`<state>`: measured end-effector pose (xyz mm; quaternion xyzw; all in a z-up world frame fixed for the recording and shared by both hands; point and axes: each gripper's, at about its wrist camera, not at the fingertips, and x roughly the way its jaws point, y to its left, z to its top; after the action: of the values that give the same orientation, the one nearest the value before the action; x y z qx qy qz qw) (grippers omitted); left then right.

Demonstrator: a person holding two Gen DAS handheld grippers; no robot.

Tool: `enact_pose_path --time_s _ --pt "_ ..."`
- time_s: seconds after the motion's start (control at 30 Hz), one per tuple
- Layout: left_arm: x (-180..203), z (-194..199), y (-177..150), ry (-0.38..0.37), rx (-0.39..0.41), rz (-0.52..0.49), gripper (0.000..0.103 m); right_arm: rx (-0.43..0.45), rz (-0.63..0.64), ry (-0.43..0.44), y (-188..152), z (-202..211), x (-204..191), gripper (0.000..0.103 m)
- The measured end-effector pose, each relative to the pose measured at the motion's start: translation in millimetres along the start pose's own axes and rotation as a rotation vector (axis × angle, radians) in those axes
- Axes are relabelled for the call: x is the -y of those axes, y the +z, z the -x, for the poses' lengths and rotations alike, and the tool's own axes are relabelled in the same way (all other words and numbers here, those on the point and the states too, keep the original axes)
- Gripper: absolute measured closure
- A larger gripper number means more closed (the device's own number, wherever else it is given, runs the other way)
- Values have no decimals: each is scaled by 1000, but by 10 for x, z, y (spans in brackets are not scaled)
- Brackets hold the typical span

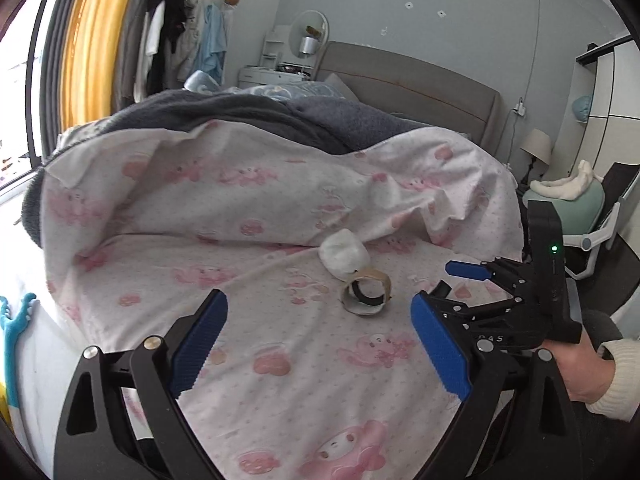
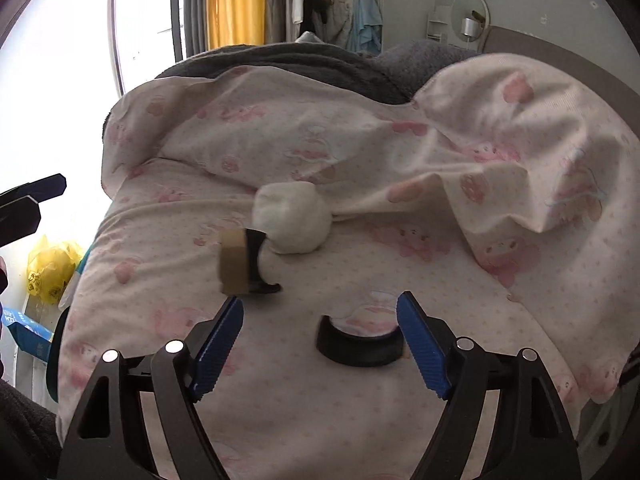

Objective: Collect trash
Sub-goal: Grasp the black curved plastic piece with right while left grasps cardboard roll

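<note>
Roughly, by label:
Left gripper [image 1: 320,320]: black plastic arms, ribbed blue pads, spread wide apart, empty, poised over the bed.
Right gripper [image 2: 320,334]: same build, fingers apart with nothing clamped; a black curved piece [image 2: 360,350] lying between the tips and against the right-hand pad [image 2: 424,348].
Tape roll [image 1: 366,294]: tan cardboard ring with a dark inner band, resting on the sheet ahead of both grippers, close to the left fingertip [image 2: 220,344] of the right one, blurred in the right wrist view.
Paper wad [image 1: 345,255]: white, soft, crumpled into a rounded lump, touching the far side of the tape roll.
Sheet [image 1: 280,368]: pale cotton, dotted, printed with pink cartoon figures, flat near the grippers and heaped in folds behind the trash.
Blanket [image 1: 248,114]: dark grey, fuzzy, piled beyond the sheet.
Plastic bag [image 2: 50,268]: yellow, crinkled, on the floor beside the bed.
Headboard [image 1: 416,88]: grey-brown, padded, against the wall.
</note>
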<state>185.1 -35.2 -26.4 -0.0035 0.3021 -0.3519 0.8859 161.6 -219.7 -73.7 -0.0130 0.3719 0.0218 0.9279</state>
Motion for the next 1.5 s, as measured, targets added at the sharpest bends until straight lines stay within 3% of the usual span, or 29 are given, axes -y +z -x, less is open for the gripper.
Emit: enact_pose_path --time_s 0.47,0.5,0.57,0.77,0.87,1.13,1.5 --pt "249 -544 5 -87 -66 -20 9 -46 -57 42 -192 -180 386 23" --pt "263 -572 4 -89 -69 -22 9 -49 -56 45 -207 -188 400 25" --pt "287 -635 -1 -83 -75 -26 9 -60 -48 52 -234 -195 425 37" --pt "282 -795 -15 -92 -91 -6 10 -59 -14 87 -260 -198 410 47" --pt "300 -880 -39 -87 -107 -7 15 -48 -3 102 -244 -183 410 51" --pt "291 -1065 -103 -111 -139 28 19 -32 -12 144 -214 -180 454 53" --pt "125 -1214 -107 -145 -145 154 28 -18 -47 171 -189 -155 583 52"
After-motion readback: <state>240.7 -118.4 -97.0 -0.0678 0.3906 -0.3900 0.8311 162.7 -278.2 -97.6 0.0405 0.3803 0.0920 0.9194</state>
